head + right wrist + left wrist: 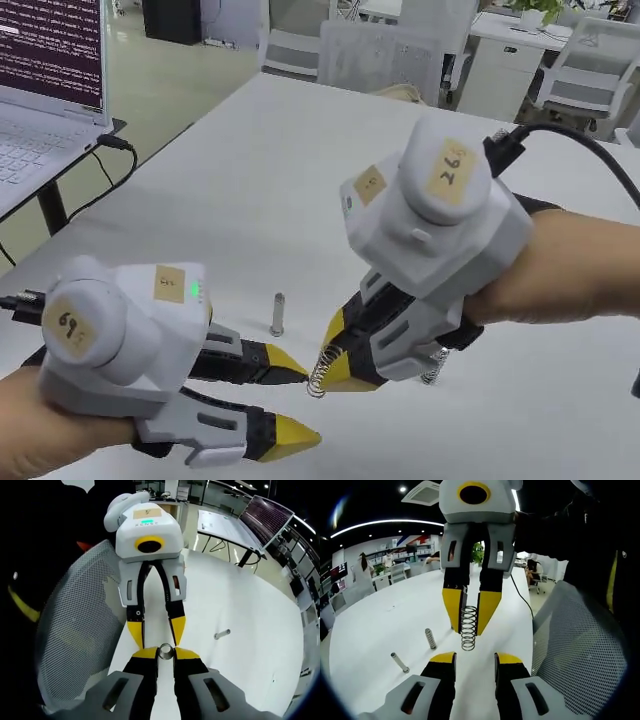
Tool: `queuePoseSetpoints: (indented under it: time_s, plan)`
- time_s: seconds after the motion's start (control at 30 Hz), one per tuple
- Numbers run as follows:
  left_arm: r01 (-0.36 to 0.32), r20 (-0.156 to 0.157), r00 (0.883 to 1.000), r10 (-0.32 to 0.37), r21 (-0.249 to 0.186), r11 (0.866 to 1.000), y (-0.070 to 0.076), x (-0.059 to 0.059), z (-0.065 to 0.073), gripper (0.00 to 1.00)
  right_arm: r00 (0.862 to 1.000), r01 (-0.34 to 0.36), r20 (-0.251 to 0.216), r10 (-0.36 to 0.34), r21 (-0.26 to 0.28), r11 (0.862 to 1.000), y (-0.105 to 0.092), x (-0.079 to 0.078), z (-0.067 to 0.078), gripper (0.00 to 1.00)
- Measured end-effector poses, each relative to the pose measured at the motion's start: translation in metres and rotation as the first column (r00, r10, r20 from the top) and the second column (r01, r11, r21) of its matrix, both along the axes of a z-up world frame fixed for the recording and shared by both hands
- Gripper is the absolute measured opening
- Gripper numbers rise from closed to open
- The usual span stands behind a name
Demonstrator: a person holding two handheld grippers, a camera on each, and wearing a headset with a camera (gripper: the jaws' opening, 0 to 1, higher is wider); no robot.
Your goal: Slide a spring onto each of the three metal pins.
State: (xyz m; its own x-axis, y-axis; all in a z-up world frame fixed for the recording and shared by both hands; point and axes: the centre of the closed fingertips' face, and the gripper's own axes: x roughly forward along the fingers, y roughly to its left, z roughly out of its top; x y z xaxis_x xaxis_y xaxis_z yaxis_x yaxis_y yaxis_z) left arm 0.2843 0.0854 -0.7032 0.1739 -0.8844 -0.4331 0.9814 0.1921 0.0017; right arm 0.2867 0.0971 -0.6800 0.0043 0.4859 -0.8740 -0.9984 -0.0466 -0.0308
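The white tabletop (250, 180) takes up most of the head view, and an open laptop (45, 90) stands well to the left of and beyond the bare pin (277, 314), its dark screen covered in lines of text too small to read. Just right of that pin is the right gripper (335, 352), whose round white top carries a tan sticker (452, 170) handwritten "26". A smaller sticker beside it has writing that cannot be made out. On the near left of the pin is the left gripper (310, 405), with a tan sticker (70, 328) marked "69" and a small green light glowing on its housing. Its yellow-tipped jaws stand moderately apart and hold nothing. The right gripper's jaws are drawn narrow onto a spring (320, 368), pinched near one end, with the free coils hanging out past the yellow tips, close to the bare pin but apart from it. The bare pin stands upright on the tabletop. In the left gripper view a second pin (430, 638) stands just beyond it, with a coil already wound around its shaft.
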Motion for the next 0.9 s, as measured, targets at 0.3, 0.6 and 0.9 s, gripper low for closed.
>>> queuePoseSetpoints:
  time_s: [0.3, 0.6, 0.9]
  plan:
    - [-0.04, -0.009, 0.999, 0.04, -0.01, 0.999, 0.007, 0.006, -0.002, 0.35, 1.0, 0.012, 0.017, -0.012, -0.001, 1.0, -0.002, 0.011, 0.006, 0.08]
    - [-0.091, -0.019, 0.996, 0.09, -0.016, 0.996, 0.015, 0.013, -0.005, 0.45, 0.999, 0.021, 0.027, -0.021, -0.002, 1.0, -0.002, 0.017, 0.007, 0.08]
    - [-0.141, -0.039, 0.989, 0.14, -0.033, 0.989, 0.026, 0.018, -0.007, 0.53, 0.999, 0.031, 0.036, -0.031, 0.002, 1.0, 0.002, 0.029, 0.012, 0.08]
